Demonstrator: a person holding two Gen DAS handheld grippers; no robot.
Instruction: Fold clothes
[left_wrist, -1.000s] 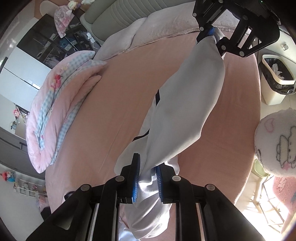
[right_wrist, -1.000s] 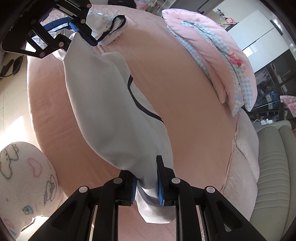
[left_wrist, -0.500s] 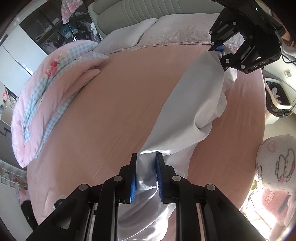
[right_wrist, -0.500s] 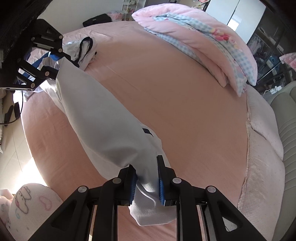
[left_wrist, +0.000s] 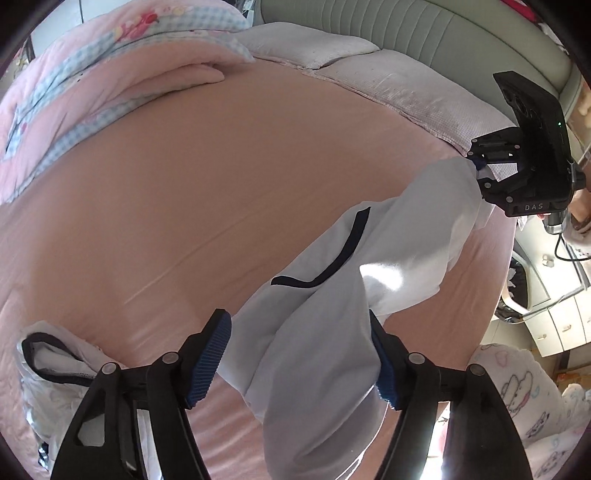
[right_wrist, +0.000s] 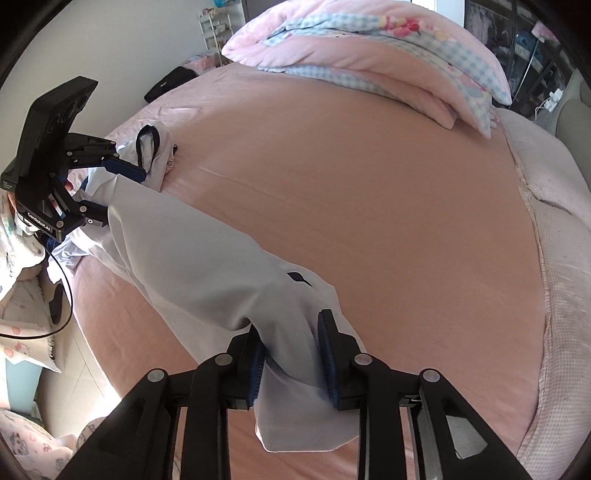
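Note:
A pale grey garment with dark navy trim (left_wrist: 325, 332) (right_wrist: 207, 258) lies stretched along the near edge of the pink bed (left_wrist: 221, 184) (right_wrist: 369, 203). My left gripper (left_wrist: 297, 354) (right_wrist: 109, 192) is open, its blue pads wide apart on either side of one end of the cloth. My right gripper (right_wrist: 291, 350) (left_wrist: 480, 170) is shut on the garment's other end, with bunched cloth filling the gap between its pads and a flap hanging below them.
A second white garment with navy trim (left_wrist: 55, 369) (right_wrist: 155, 147) is crumpled beside the left gripper. A folded pink and blue-check quilt (left_wrist: 92, 74) (right_wrist: 369, 55) lies along the far side. Pillows (left_wrist: 369, 66) rest against a grey-green headboard (left_wrist: 406, 26). A plush cartoon blanket (left_wrist: 517, 387) sits off the bed.
Both grippers came down and laid the hanging garment along the bed. The left gripper, shut on the cloth before, has opened wide. The right still grips its end.

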